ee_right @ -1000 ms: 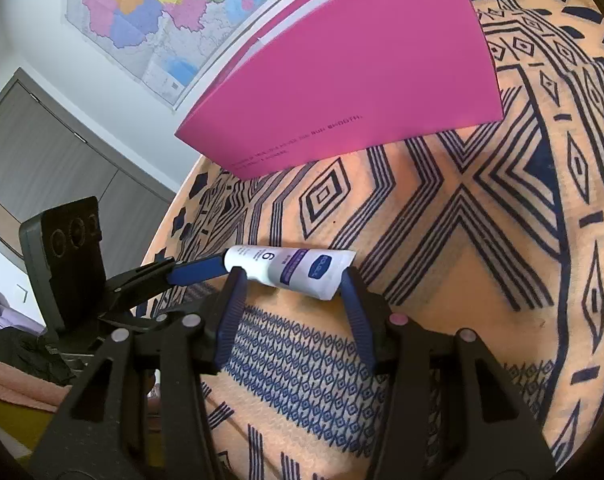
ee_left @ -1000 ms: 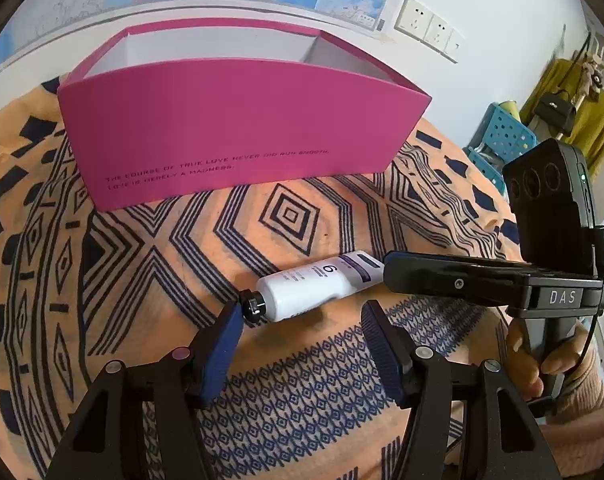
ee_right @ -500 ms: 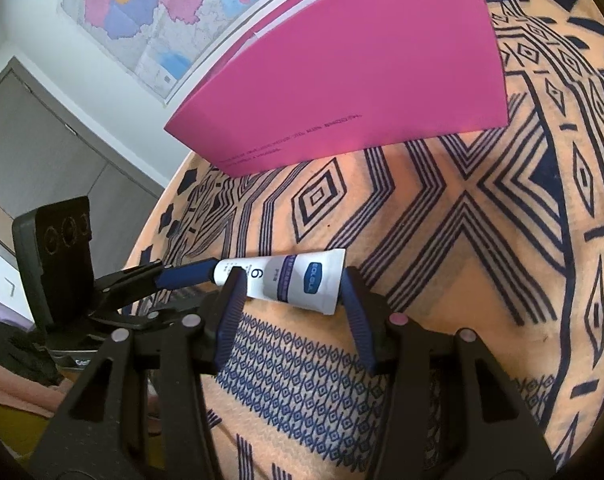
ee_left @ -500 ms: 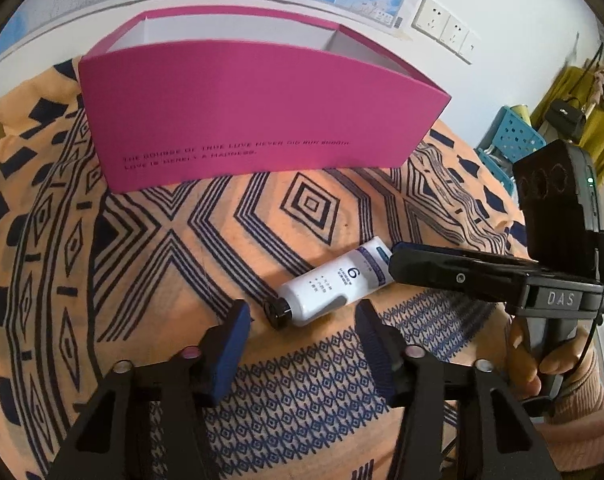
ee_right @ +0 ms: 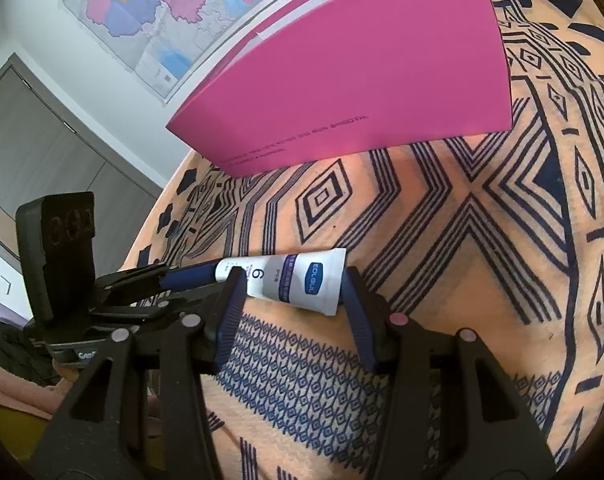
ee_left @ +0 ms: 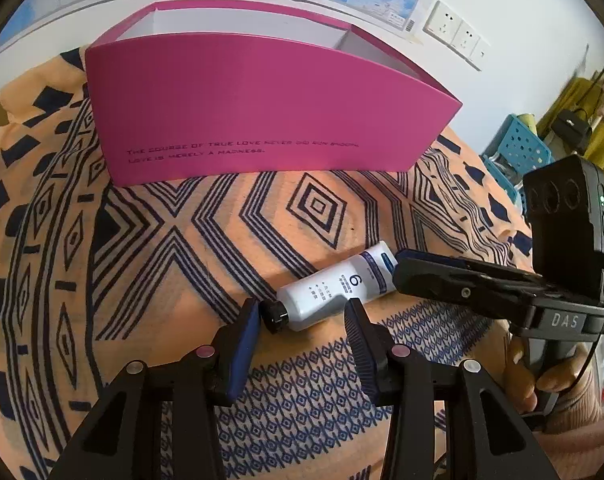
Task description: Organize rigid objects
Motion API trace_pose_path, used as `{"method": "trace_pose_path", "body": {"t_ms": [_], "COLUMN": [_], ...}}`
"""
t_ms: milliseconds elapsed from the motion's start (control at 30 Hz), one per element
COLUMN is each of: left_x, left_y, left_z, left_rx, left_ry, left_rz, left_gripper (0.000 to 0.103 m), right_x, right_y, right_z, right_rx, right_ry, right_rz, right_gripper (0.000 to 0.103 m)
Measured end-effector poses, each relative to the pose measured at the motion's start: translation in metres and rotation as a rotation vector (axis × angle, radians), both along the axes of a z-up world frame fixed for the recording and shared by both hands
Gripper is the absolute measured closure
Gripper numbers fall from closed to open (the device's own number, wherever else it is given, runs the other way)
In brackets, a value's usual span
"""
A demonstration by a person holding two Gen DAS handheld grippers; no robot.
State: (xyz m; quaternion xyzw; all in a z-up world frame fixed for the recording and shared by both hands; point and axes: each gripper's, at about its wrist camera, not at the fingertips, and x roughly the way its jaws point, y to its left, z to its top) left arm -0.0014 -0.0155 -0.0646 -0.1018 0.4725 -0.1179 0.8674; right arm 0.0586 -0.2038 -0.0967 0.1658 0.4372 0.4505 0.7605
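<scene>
Holding your left tongs (ee_left: 302, 316) low over the patterned cloth (ee_left: 174, 248), you have the white tube (ee_left: 334, 296) lying flat between their blue pads. Those jaws have just been closing: the left pad sits right at the black cap (ee_left: 276, 317), while the other pad stands just beside the tube's body, and whether either pad actually presses cannot be told from this view. Your right tongs (ee_right: 294, 292) straddle the crimped tail end of the same tube (ee_right: 298, 282) from the opposite side; the right pad is at the flat end, the left pad overlaps the printed body, and the jaws stand partly apart (again, contact is not clear). In the left wrist view the right tongs (ee_left: 398, 268) reach in with your hand (ee_left: 542, 368) on the handle. The tube rests on the cloth-covered surface, near the front and well apart from the pink box (ee_left: 262, 112). That box stands open-topped farther back, with a line of small dark lettering on its front wall. Behind it hangs a wall map (ee_right: 162, 12), with wall sockets (ee_left: 458, 36) to the side.
</scene>
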Motion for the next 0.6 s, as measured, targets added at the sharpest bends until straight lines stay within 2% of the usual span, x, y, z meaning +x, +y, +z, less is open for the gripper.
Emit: {"method": "trace_pose_path", "body": {"t_ms": [600], "left_x": [0.003], "left_y": [-0.002], "left_z": [0.007], "left_rx": [0.023], "left_ry": [-0.017], "left_rz": [0.006], "left_gripper": [0.059], "right_x": [-0.004], "right_y": [0.001], "right_z": [0.009], "right_rx": [0.006], "right_ry": [-0.02], "right_rz": [-0.006], "right_gripper": [0.049]}}
